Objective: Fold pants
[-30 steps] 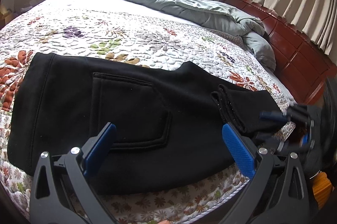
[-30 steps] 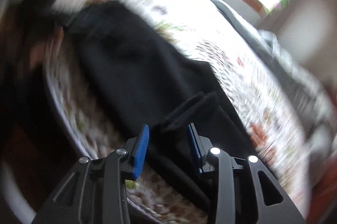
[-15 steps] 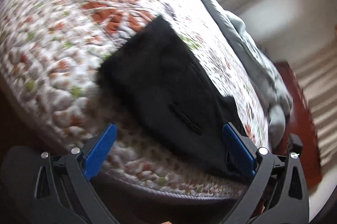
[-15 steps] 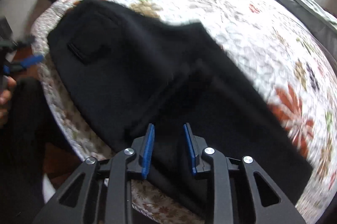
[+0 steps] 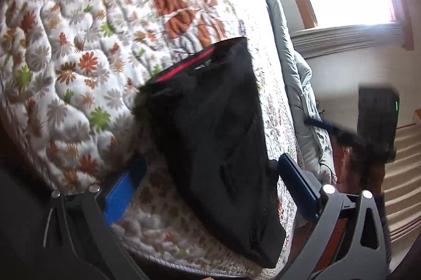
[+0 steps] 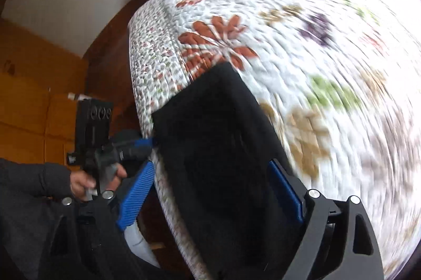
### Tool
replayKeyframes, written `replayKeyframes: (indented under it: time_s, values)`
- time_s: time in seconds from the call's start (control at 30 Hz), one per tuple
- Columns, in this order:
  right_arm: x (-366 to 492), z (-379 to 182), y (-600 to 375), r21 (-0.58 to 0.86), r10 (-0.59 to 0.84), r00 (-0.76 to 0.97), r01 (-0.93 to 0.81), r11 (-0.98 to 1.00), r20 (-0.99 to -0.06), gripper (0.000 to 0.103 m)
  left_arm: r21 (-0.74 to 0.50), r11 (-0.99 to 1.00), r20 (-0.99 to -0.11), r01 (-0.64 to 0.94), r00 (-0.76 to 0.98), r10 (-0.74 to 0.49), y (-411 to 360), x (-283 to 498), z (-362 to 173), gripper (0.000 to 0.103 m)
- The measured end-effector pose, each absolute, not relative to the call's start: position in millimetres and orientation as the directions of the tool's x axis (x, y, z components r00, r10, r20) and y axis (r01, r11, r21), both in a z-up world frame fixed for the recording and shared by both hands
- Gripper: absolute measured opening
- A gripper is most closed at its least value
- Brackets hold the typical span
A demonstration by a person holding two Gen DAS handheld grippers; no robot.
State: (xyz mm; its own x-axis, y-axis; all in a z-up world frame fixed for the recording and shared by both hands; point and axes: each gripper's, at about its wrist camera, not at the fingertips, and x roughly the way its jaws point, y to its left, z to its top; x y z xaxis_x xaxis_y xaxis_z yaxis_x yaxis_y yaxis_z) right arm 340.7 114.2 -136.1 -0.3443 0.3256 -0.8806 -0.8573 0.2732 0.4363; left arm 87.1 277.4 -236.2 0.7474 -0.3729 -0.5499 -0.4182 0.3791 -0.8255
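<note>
The bed point(image 5: 65, 48), under its flowered quilt point(image 6: 329, 48), filled both of my views, with a grey blanket point(image 5: 302, 85) bunched along its far side beyond my left hand-held gripper point(image 5: 210, 190). The pants point(image 5: 215, 138) lay folded into a thick black bundle near the bed's edge, directly ahead of both tools, a red strip showing at the end farthest from the left one. My left hand-held gripper was spread wide, empty, its fingers either side of the bundle. My right hand-held gripper point(image 6: 213, 201) was likewise spread and held nothing, the cloth lying between its blue pads point(image 6: 136, 198). I judged the fabric soft, fairly heavy and floppy, not slippery or fragile. I would have pinched through all the layers at the two corners nearest me, since a single layer would let the fold slide open.
</note>
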Motion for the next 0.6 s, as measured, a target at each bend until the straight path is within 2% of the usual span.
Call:
replayKeyframes:
  time_s: [0.2, 0.3, 0.5, 0.53, 0.6]
  values:
    - [358, -192, 197, 0.485, 0.183, -0.455, -0.857, 0.176, -0.871, 0.088, -0.846, 0.379, -0.513, -0.375, 0.768, -0.384, 280, 84, -240, 0.1]
    - [355, -212, 214, 0.552, 0.124, -0.539, -0.823, 0.131, -0.833, 0.088, -0.852, 0.372, -0.504, -0.368, 0.769, -0.394, 283, 85, -242, 0.1]
    - [353, -245, 222, 0.551, 0.018, -0.552, -0.83, 0.082, -0.834, 0.09, -0.851, 0.373, -0.507, -0.368, 0.762, -0.404, 284, 85, -242, 0.1]
    - [355, -246, 222, 0.563, 0.031, -0.563, -0.822, 0.085, -0.826, 0.087, -0.845, 0.388, -0.515, -0.369, 0.757, -0.402, 283, 86, -240, 0.1]
    - [365, -249, 220, 0.602, 0.057, -0.6, -0.791, 0.104, -0.798, 0.046, -0.835, 0.416, -0.524, -0.361, 0.753, -0.398, 282, 92, -238, 0.1]
